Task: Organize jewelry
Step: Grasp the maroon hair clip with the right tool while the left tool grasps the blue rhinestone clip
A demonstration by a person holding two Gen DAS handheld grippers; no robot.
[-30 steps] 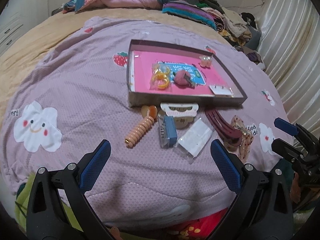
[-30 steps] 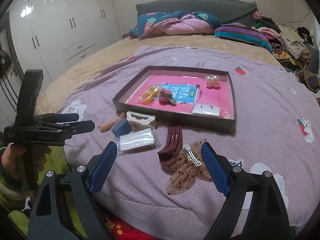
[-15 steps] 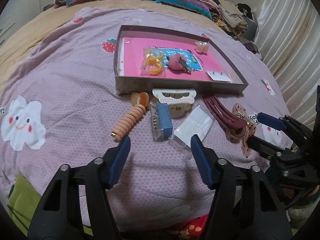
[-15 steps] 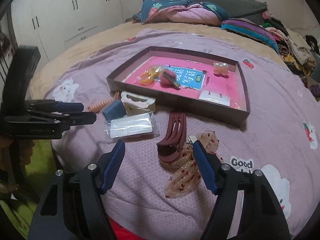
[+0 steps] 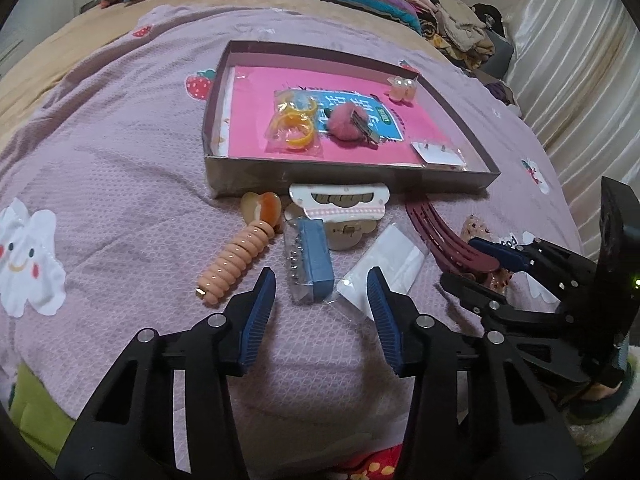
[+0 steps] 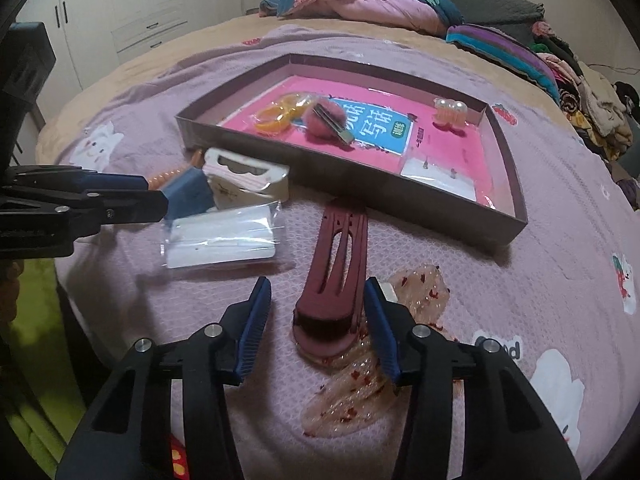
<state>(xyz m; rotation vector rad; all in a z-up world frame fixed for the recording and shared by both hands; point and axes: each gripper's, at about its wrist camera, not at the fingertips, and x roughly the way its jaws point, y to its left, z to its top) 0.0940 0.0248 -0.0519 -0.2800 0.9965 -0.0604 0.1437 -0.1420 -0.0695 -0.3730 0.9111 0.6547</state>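
A shallow box [image 5: 348,180] [image 6: 440,216] with a pink floor lies on the bed. It holds yellow rings, a pink pompom clip, a peach bow and an earring card. In front of it lie a blue comb clip [image 5: 314,258], a peach spiral tie [image 5: 236,264], a white claw clip [image 5: 340,202], a clear packet [image 5: 384,264] [image 6: 224,240], a maroon clip [image 6: 340,268] and a speckled sheer bow [image 6: 360,380]. My left gripper [image 5: 322,308] is open just short of the blue clip. My right gripper [image 6: 318,320] is open around the maroon clip's near end.
The lilac blanket [image 5: 120,160] covers the bed, with its near edge just under both grippers. Folded quilts and clothes [image 6: 380,4] pile at the far end. White wardrobes [image 6: 140,12] stand at the left and a curtain [image 5: 580,60] at the right.
Both grippers have moved forward and down toward the items, and both have narrowed their opening. The right one now straddles the maroon clip.
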